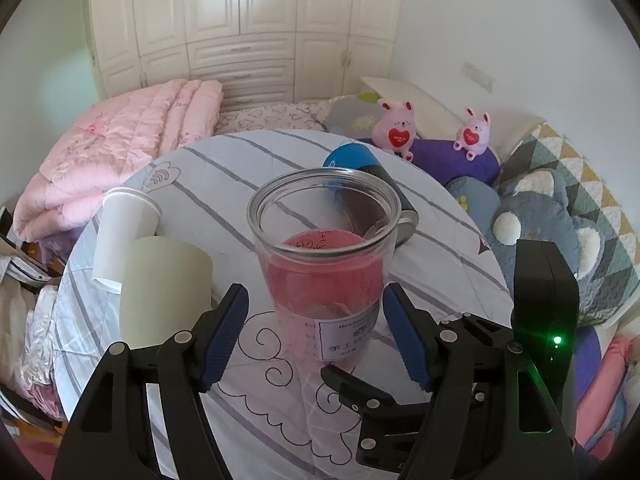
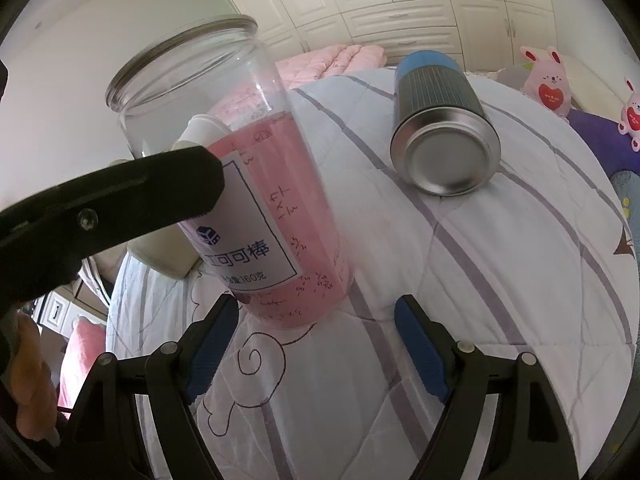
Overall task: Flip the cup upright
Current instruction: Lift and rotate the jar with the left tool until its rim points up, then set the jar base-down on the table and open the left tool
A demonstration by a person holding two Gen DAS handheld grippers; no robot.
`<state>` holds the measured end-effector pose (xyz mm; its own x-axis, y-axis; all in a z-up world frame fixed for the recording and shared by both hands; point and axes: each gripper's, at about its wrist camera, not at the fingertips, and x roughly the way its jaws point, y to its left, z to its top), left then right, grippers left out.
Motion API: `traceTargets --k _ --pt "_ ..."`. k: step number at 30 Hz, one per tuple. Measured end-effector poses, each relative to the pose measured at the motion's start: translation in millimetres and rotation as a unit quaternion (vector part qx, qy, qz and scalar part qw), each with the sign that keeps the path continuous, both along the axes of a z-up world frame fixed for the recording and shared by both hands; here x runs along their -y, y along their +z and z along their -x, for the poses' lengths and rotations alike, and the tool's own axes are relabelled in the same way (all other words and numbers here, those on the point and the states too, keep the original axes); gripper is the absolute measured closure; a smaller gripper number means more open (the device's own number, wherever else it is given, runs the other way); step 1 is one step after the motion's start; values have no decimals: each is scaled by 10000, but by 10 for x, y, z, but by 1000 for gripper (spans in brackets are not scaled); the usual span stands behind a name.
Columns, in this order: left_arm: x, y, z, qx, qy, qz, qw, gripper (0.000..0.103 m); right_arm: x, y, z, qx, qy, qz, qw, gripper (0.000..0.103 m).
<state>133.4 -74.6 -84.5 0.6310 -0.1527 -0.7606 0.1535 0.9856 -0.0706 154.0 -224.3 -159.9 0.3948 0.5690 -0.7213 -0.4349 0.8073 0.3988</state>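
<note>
A clear glass cup [image 1: 324, 256] with a pink lining and a white label stands upright, mouth up, on the round table's striped quilted cloth [image 1: 224, 168]. My left gripper [image 1: 316, 320] is open, its blue-padded fingers either side of the cup's base without touching. The right wrist view shows the same cup [image 2: 240, 184] just ahead of my open right gripper [image 2: 316, 324]. The left gripper's black finger [image 2: 120, 204] crosses in front of the cup there.
A blue and black metal can lies on its side behind the cup [image 1: 368, 172] [image 2: 444, 128]. A white paper cup [image 1: 120, 236] and a pale cup [image 1: 164, 284] stand upside down at the left. Bedding and plush toys [image 1: 394, 128] surround the table.
</note>
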Motion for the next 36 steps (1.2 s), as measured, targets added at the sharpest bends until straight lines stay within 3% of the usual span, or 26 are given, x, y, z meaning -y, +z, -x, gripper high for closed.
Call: traceTargets --k 11,19,23,31,36 --pt "-2 -35 118 -43 -68 -11 10000 30 26 -31 95 110 12 37 9999 21" --pt "-33 -10 230 -10 -46 9 10000 12 48 -14 196 143 7 96 9999 21" --pt "-62 33 313 5 -28 106 9999 10 82 18 254 123 -25 108 9999 21" --pt "-268 277 704 385 27 202 9991 0 156 357 577 314 -169 328 9988 21" --pt "-391 431 896 602 321 59 9977 0 283 686 778 498 -629 539 9953 21"
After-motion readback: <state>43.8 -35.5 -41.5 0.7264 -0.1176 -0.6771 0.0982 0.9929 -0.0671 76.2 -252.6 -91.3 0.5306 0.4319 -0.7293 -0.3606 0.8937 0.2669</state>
